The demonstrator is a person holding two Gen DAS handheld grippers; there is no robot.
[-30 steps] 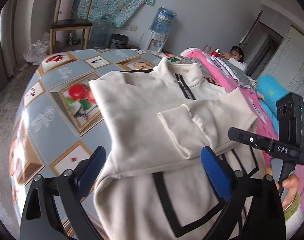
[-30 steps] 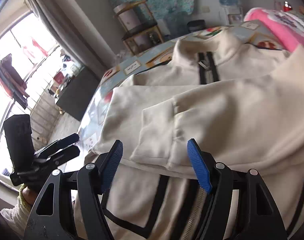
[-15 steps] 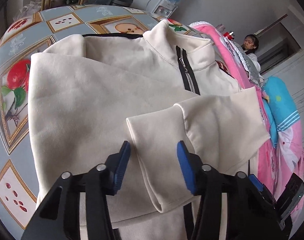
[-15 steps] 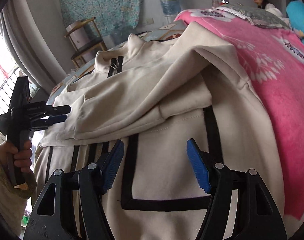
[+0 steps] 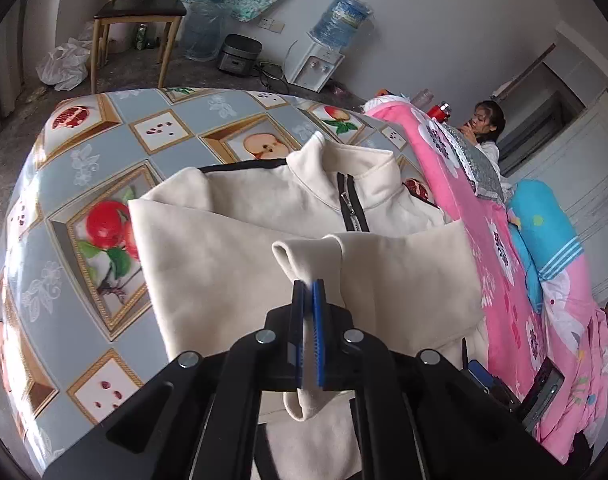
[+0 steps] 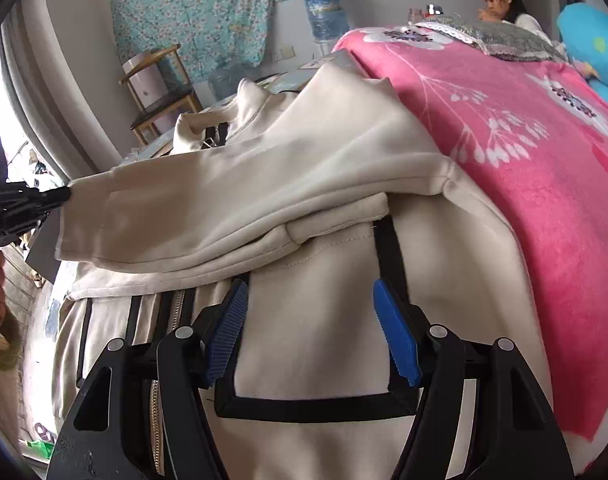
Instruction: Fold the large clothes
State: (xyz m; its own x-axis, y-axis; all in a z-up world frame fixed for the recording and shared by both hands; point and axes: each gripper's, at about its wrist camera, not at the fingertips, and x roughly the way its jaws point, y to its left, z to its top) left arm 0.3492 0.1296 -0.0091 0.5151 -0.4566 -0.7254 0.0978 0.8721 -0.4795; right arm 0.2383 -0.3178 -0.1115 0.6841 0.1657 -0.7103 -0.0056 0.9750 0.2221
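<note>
A cream zip jacket (image 5: 240,236) with black trim lies face up on the fruit-print table (image 5: 116,184), sleeves folded across its chest. My left gripper (image 5: 308,304) is shut on the cuff of the top sleeve (image 5: 304,256) and holds it lifted. From the right wrist view the same sleeve (image 6: 224,196) stretches leftward to the left gripper (image 6: 44,200). My right gripper (image 6: 311,336) is open, low over the jacket's lower front panel (image 6: 315,312) near a black-outlined pocket, touching nothing I can see.
A pink flowered blanket (image 6: 523,152) covers the bed along the table's right side, with a blue pillow (image 5: 543,220). A person (image 5: 483,128) sits at the far end. A wooden chair (image 5: 140,12) and water dispenser (image 5: 319,60) stand behind the table.
My left gripper has closed on the sleeve cuff and lifted it. My right gripper has moved right and down, over the jacket's lower front, and stays open.
</note>
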